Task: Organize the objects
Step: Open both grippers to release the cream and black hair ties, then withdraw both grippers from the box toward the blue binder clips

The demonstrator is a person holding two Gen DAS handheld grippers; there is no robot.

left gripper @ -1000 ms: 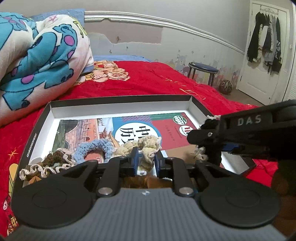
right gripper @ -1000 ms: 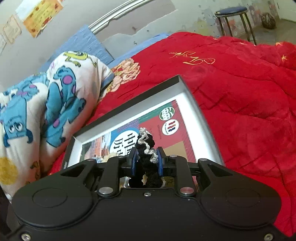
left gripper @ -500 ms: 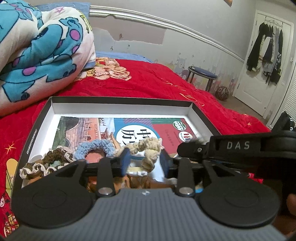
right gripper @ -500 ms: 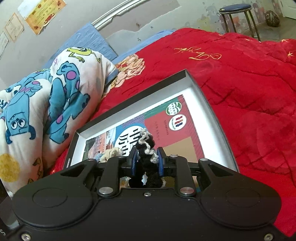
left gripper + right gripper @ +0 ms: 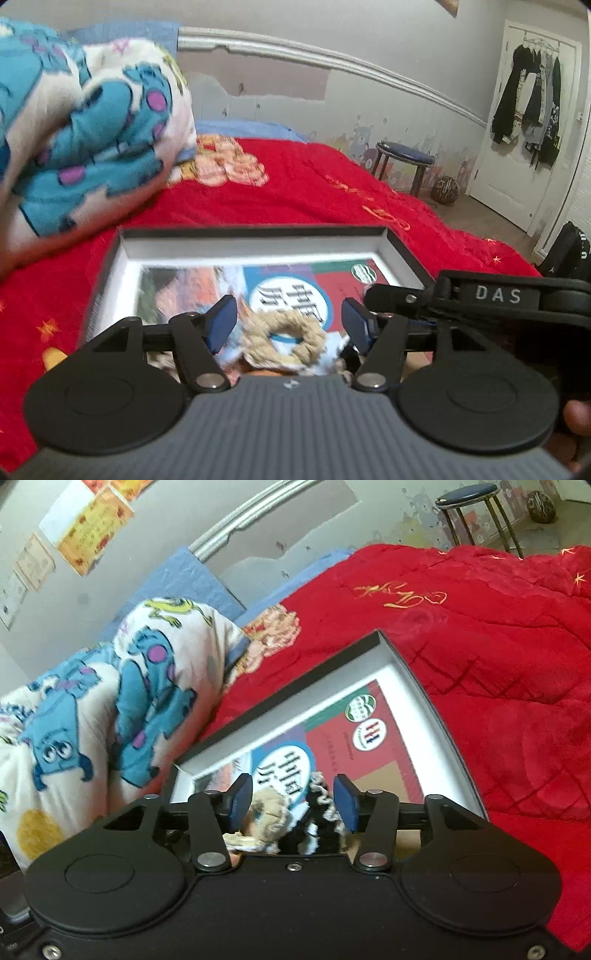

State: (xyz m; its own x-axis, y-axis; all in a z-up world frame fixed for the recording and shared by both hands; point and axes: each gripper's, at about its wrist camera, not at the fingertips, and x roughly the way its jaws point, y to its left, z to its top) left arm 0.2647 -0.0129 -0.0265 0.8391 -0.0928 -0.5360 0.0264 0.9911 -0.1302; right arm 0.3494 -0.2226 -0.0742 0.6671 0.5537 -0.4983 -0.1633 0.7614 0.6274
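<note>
A shallow black box [image 5: 255, 233] with a white inside and a printed sheet on its floor lies on the red bedspread. My left gripper [image 5: 288, 325] is open above a beige crocheted scrunchie [image 5: 291, 332] that lies in the box near its front. My right gripper [image 5: 293, 803] is open too, and a black scrunchie with a pale trim [image 5: 319, 823] sits loose between its fingers, beside the beige scrunchie [image 5: 269, 812]. The box [image 5: 417, 679] also shows in the right wrist view. The right gripper's body [image 5: 495, 295] reaches in from the right in the left wrist view.
A folded cartoon-print blanket [image 5: 85, 125] lies left of the box on the red bedspread [image 5: 314, 192]. A stool [image 5: 404, 155] and a ball [image 5: 445, 189] stand on the floor by the far wall. Clothes hang on a white door [image 5: 532, 99].
Both grippers have opened. The left let go of the beige scrunchie and the right let go of the black one, both now lying in the box. The left wrist view has pulled back.
</note>
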